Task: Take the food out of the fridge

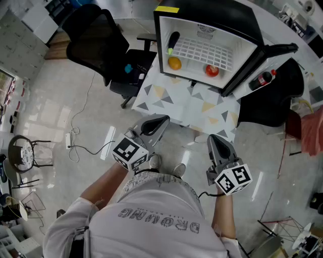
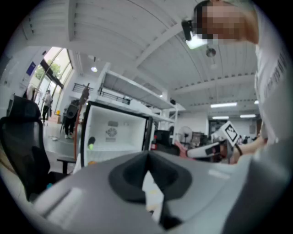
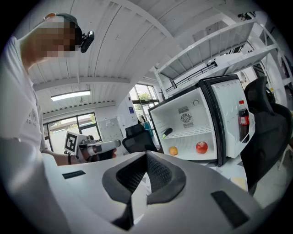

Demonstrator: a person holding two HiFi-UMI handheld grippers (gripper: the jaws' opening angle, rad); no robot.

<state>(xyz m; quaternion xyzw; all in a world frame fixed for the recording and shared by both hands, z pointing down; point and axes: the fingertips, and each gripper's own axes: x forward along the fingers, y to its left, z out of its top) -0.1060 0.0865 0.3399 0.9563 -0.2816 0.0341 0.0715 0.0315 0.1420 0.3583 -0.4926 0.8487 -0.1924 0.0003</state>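
Both tools are pressed together with nothing pinched, left tool [image 1: 162, 120] and right tool [image 1: 214, 139], held near the front edge of the table [image 1: 176, 103]. The food sits in the open fridge [image 1: 242, 25] on it. An orange [image 1: 174, 63] and a red apple [image 1: 212, 70] are on the bottom, and a dark cucumber-ish thing [image 1: 173, 41] is on the rack. There's a cola bottle [image 1: 262, 79] in the door, red label too small to read.

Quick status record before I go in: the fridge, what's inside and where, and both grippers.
fridge: on patterned table, door open
wire shelf: dark vegetable with a green end
fridge floor: orange at head view's left, red fruit at its right
door rack: soda bottle
left gripper: shut, empty, short of fridge
right gripper: shut, empty, short of fridge
food taken out: none yet
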